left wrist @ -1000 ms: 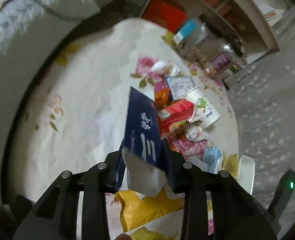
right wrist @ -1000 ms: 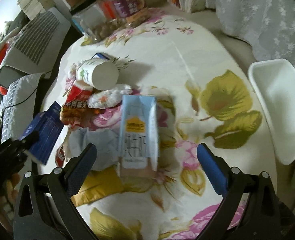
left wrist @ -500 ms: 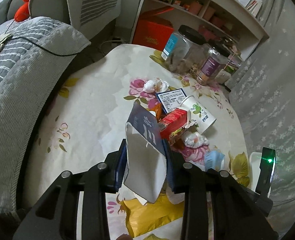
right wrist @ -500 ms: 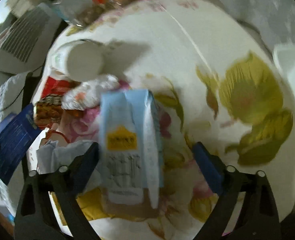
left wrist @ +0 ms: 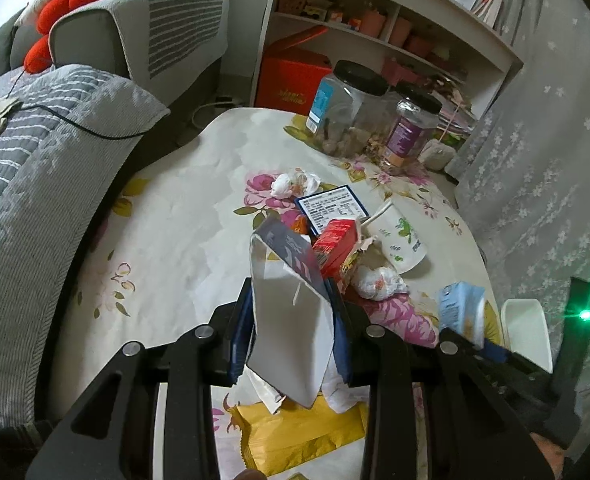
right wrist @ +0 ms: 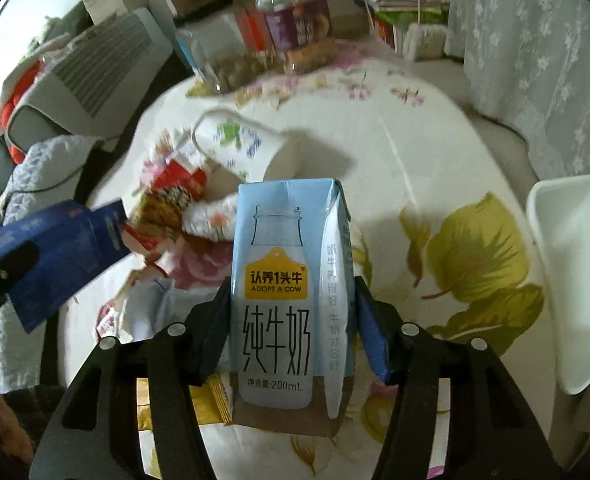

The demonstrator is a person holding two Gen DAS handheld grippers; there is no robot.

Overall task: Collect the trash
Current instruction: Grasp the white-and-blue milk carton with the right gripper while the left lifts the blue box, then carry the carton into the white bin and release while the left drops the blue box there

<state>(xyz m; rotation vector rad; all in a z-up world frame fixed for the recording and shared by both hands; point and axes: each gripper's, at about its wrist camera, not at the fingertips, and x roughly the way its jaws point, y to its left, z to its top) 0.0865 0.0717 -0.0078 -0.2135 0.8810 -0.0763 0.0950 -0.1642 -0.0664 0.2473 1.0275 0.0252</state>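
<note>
My left gripper [left wrist: 291,320] is shut on a dark blue carton [left wrist: 295,252] with a white underside, held tilted above the floral table [left wrist: 167,240]. The right wrist view shows that same blue carton [right wrist: 59,256] at the left. My right gripper [right wrist: 293,320] has its jaws closing on a light blue milk carton [right wrist: 279,248], and both pads touch its sides. In the left wrist view the milk carton [left wrist: 461,308] stands up off the table at the right. More trash lies in a heap: a red carton [left wrist: 335,240], a tipped paper cup [left wrist: 401,240] and crumpled tissue [left wrist: 295,184].
A white bin [right wrist: 571,264] stands off the table's right edge. Two clear jars [left wrist: 351,112] stand at the far end. A yellow wrapper [left wrist: 303,432] lies under the left gripper. A grey sofa [left wrist: 55,160] runs along the left, with shelves behind.
The right jaws have narrowed from wide open onto the milk carton, which has come up from lying flat. The left gripper has risen and tipped upward with the blue carton.
</note>
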